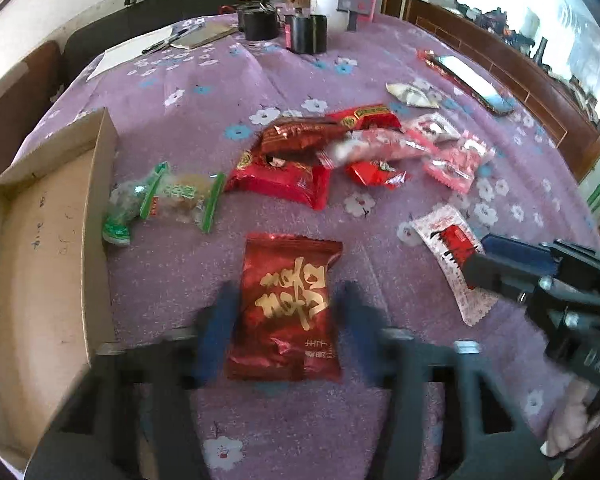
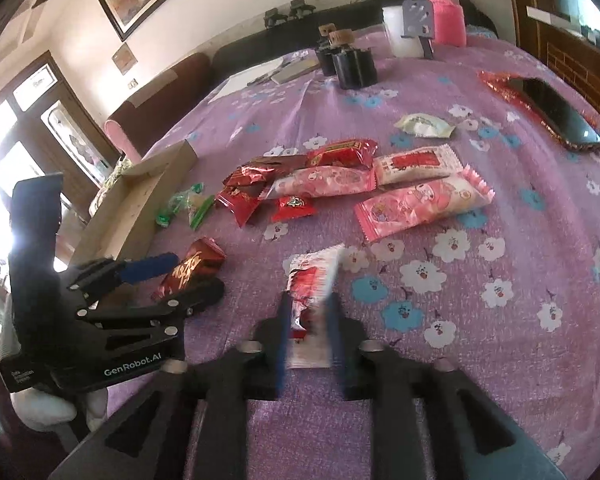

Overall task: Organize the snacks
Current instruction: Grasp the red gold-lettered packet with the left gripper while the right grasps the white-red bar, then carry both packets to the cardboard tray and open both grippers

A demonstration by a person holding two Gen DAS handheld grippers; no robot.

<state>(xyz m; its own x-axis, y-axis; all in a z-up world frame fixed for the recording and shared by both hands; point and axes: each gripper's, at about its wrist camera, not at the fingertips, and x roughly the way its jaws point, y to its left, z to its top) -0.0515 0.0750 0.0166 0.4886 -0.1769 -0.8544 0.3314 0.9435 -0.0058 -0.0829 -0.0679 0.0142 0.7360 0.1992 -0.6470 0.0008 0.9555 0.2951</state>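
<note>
A dark red snack bag with gold lettering [image 1: 288, 304] lies on the purple flowered cloth between the fingers of my left gripper [image 1: 286, 320], which straddles it, open and blurred. It also shows in the right wrist view [image 2: 192, 270]. My right gripper [image 2: 310, 320] has its fingers on both sides of a white and red wrapped snack [image 2: 312, 292], close against it; that snack also shows in the left wrist view [image 1: 456, 256]. A pile of red and pink snack packets [image 1: 348, 148] lies mid-table. A green-sealed pastry packet [image 1: 176, 196] lies beside the open cardboard box [image 1: 44, 248].
A phone on a red packet [image 2: 556, 112] lies at the far right. Black cylindrical holders [image 1: 304, 32], a white cup [image 1: 326, 0], a pink bottle [image 2: 446, 16], papers and pens [image 1: 172, 40] stand at the table's far end. A small pale packet [image 2: 424, 126] lies apart.
</note>
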